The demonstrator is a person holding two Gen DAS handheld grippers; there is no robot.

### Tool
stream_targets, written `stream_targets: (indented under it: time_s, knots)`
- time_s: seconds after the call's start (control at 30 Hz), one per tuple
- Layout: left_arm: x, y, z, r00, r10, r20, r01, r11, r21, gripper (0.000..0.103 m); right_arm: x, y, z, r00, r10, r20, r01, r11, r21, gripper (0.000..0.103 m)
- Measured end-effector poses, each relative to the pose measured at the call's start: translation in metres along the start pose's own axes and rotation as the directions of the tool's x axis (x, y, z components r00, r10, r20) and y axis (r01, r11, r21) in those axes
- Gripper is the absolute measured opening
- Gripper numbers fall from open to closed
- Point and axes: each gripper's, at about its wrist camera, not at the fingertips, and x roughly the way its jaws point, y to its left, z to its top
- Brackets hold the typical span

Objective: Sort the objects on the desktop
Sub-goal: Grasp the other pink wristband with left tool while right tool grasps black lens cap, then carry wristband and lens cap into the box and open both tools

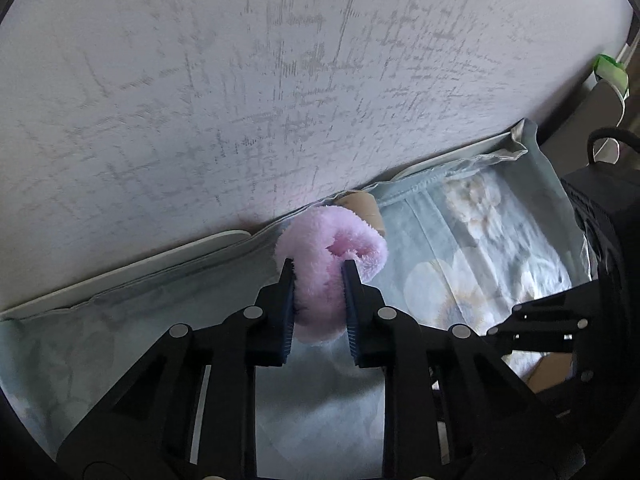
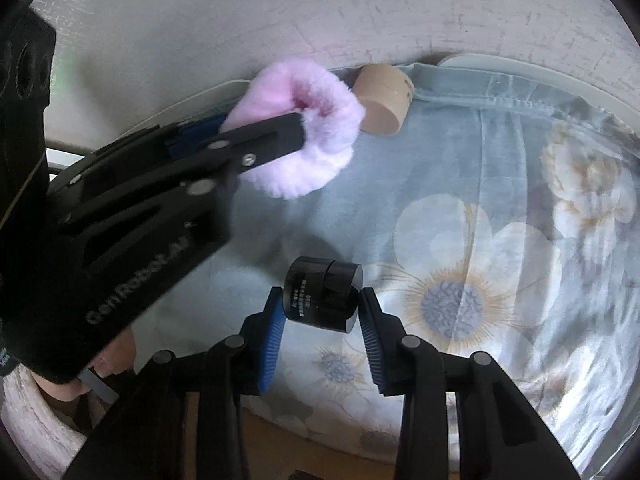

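A fluffy pink scrunchie (image 1: 332,276) is pinched between the blue pads of my left gripper (image 1: 318,270), close to the grey wall at the back of the table. It also shows in the right wrist view (image 2: 304,136), where the left gripper (image 2: 264,136) comes in from the left. My right gripper (image 2: 322,304) is shut on a small black cylindrical jar (image 2: 324,296) with white print, held lying on its side above the floral cloth. A beige cylinder (image 2: 382,98) lies on its side just right of the scrunchie against the wall; its top shows behind the scrunchie (image 1: 362,208).
A pale blue floral cloth (image 2: 500,240) covers the table. A white table rim (image 1: 132,268) runs along the textured grey wall (image 1: 280,80). A green-and-white object (image 1: 610,70) sits far right. The cloth's front edge and wooden floor (image 2: 320,456) show below.
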Motion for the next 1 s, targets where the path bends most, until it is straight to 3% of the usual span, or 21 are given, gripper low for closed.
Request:
stream_targets:
  time_s: [0.27, 0.6, 0.83, 1.0]
  knots:
    - [-0.053, -0.003, 0.004, 0.999, 0.006, 0.047, -0.006, 1.000, -0.003, 0.019, -0.030, 0.000, -0.009, 0.999, 0.004, 0.041, -0.004, 1.000, -0.008, 0.034]
    - [-0.162, -0.010, -0.004, 0.996, -0.030, 0.089, 0.034, 0.999, -0.041, 0.019, -0.121, 0.016, -0.044, 0.992, 0.006, 0.128, 0.008, 0.995, -0.103, 0.033]
    - [-0.232, -0.034, -0.048, 0.992, -0.078, 0.095, 0.082, 0.996, -0.042, 0.019, -0.174, 0.023, -0.096, 0.986, 0.018, 0.163, 0.010, 0.986, -0.169, 0.033]
    - [-0.245, -0.055, -0.091, 0.991, -0.124, 0.053, 0.125, 0.992, -0.032, 0.019, -0.184, 0.034, -0.139, 0.985, -0.001, 0.175, 0.033, 0.983, -0.180, 0.029]
